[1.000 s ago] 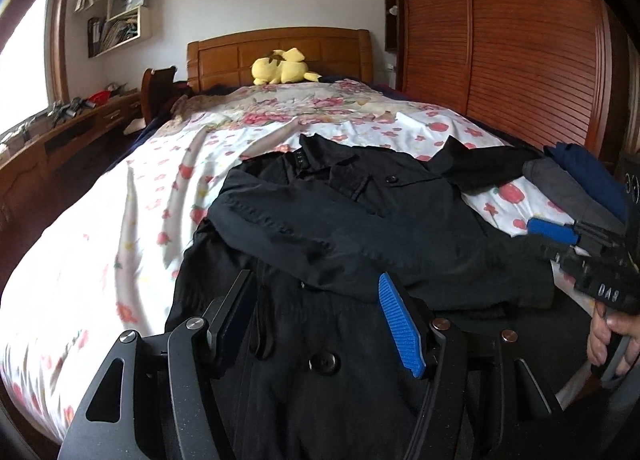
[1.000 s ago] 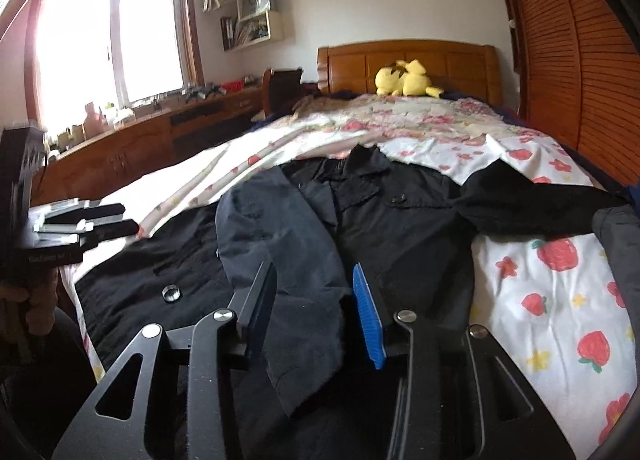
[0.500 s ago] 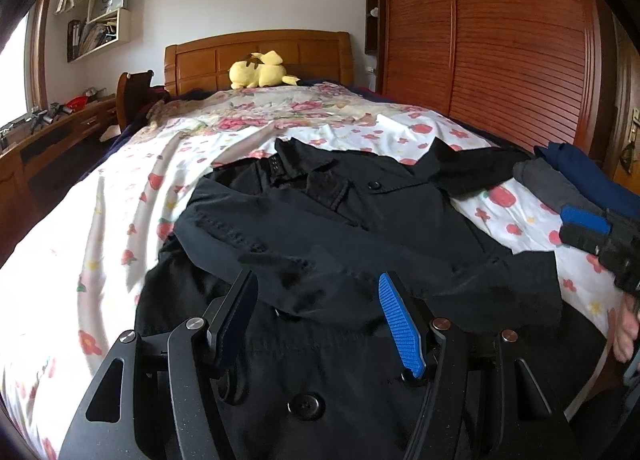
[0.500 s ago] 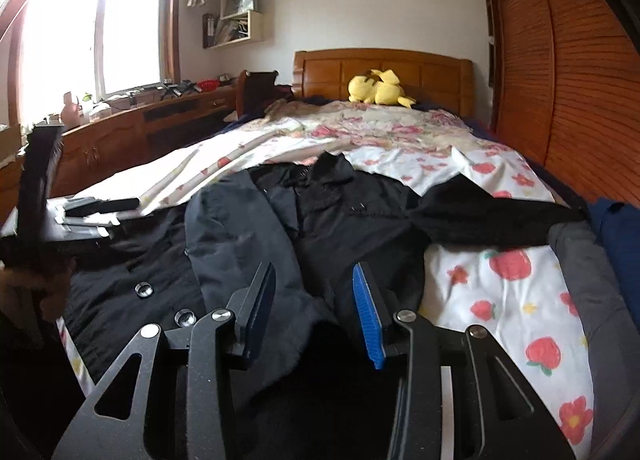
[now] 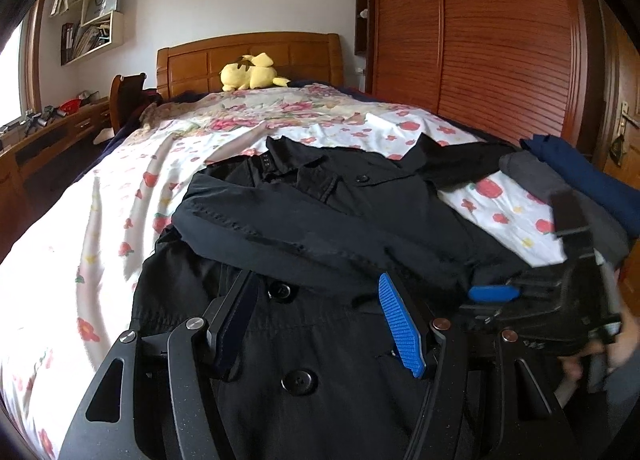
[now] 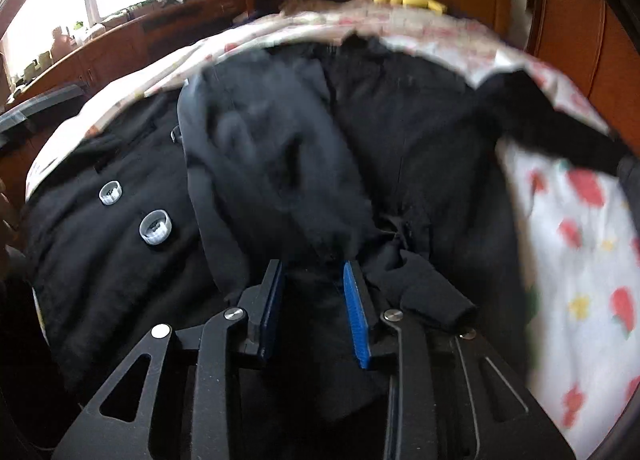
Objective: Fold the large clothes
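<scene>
Both claws gape empty: left claw (image 5: 320, 324) above the black coat (image 5: 320, 220), right claw (image 6: 314, 300) low over its folded sleeve (image 6: 272, 164).

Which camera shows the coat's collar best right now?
The left wrist view. There the collar is sharp, lying flat toward the headboard, with a small label visible. The right wrist view is blurred, so the collar is only a dark edge at the top of the coat.

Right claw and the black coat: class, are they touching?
Cannot tell. In the right wrist view, the right claw sits low over the black coat, but blur hides contact.
</scene>
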`<state>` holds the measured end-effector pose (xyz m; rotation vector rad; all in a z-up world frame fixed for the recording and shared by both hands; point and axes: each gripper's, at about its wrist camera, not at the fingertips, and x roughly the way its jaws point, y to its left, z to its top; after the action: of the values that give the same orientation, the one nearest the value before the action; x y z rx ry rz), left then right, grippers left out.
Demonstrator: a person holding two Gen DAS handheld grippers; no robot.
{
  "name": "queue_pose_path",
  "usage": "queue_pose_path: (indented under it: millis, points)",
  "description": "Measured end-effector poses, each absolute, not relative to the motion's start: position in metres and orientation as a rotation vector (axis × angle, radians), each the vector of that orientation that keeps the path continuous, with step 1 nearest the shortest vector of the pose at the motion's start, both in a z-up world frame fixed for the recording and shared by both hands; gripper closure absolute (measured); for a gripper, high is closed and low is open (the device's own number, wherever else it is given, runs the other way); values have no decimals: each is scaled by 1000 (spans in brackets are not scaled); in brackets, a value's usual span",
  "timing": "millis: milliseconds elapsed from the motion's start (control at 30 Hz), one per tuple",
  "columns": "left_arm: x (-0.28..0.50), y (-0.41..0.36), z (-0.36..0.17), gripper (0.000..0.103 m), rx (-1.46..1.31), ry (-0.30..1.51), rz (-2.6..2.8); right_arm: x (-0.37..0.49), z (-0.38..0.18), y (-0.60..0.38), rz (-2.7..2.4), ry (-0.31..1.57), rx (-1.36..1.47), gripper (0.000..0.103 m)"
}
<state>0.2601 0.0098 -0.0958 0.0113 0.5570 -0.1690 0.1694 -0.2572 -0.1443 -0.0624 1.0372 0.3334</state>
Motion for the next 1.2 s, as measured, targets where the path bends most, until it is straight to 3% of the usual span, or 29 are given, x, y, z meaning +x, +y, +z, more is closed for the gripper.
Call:
queue_pose_path:
  millis: [333, 600, 667, 733, 800, 867, 1200]
  points:
    - [248, 17, -86, 38, -5, 506, -167, 154, -140, -256, 278, 975, -69, 71]
    - [244, 20, -77, 38, -23, 465, -174, 145, -96, -268, 235, 885, -84, 70]
    - [243, 20, -77, 38, -22, 462, -178, 148, -82, -272, 216, 851, -110, 60]
    - [241, 20, -77, 38, -12, 456, -173, 154, -72, -278, 187, 833, -137, 59]
    - [240, 20, -76, 38, -11, 450, -171, 162, -67, -285, 171, 832, -140, 46]
    - [238, 22, -75, 37, -21, 449, -177, 174, -64, -296, 157, 825, -132, 23]
    - [236, 27, -75, 32, -22, 432, -172, 262, -100, -389, -22, 941, -43, 23]
